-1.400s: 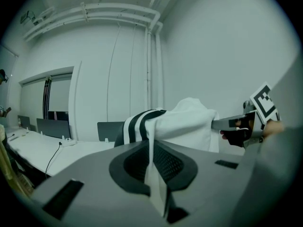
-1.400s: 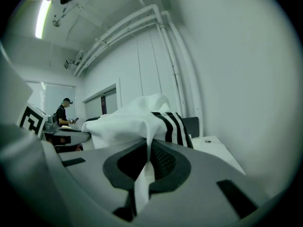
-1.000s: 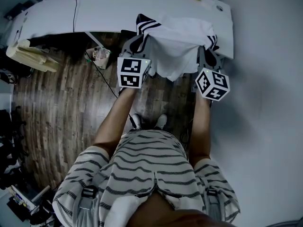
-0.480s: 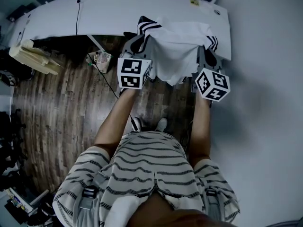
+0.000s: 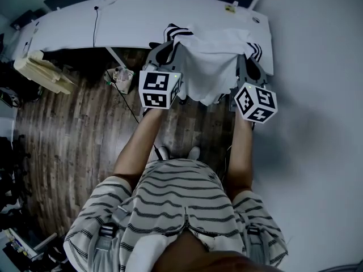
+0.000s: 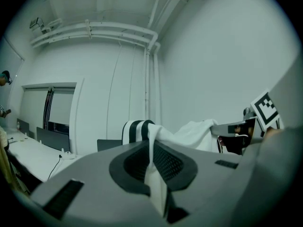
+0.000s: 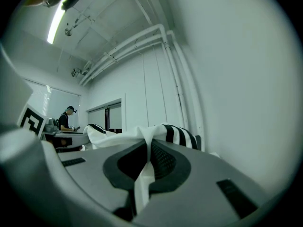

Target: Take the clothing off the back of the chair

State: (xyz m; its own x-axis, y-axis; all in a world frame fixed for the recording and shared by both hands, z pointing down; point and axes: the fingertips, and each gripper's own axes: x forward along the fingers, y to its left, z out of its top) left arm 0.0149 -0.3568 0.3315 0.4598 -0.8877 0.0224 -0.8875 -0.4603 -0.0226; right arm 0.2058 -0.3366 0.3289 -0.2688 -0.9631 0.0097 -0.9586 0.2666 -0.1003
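- Left gripper [image 6: 152, 167]: jaws closed down to a thin seam, with a fold of white cloth pinched between the dark pads. The cloth runs out past the tips to the striped trim. It points level, away from the person.
- Right gripper [image 7: 144, 169]: jaws likewise closed on a fold of the same white cloth, which rises from between the pads and spreads out ahead. It points level, alongside the left one.
- Clothing [image 5: 212, 58]: a white garment with black-and-white striped trim at both upper corners. It is held at each side by one gripper and stretched between them, and its lower edge hangs free. From the head view it sits above the wooden floor [image 5: 74, 129], at the near edge of the white desk [image 5: 130, 16].
- Marker cubes: one on the left gripper [image 5: 159, 89], one on the right [image 5: 255, 102], both nearer the person than the garment.
- Person: bare forearms reach forward to the grippers, and a striped shirt [image 5: 176, 197] fills the lower part of the head view.
- Desk: a dark cable [image 5: 95, 21] lies across its top.
- Wall [image 5: 317, 95]: plain and pale, close on the right side.
- Background: a second person in a cap [image 7: 64, 119] stands far off in the right gripper view.
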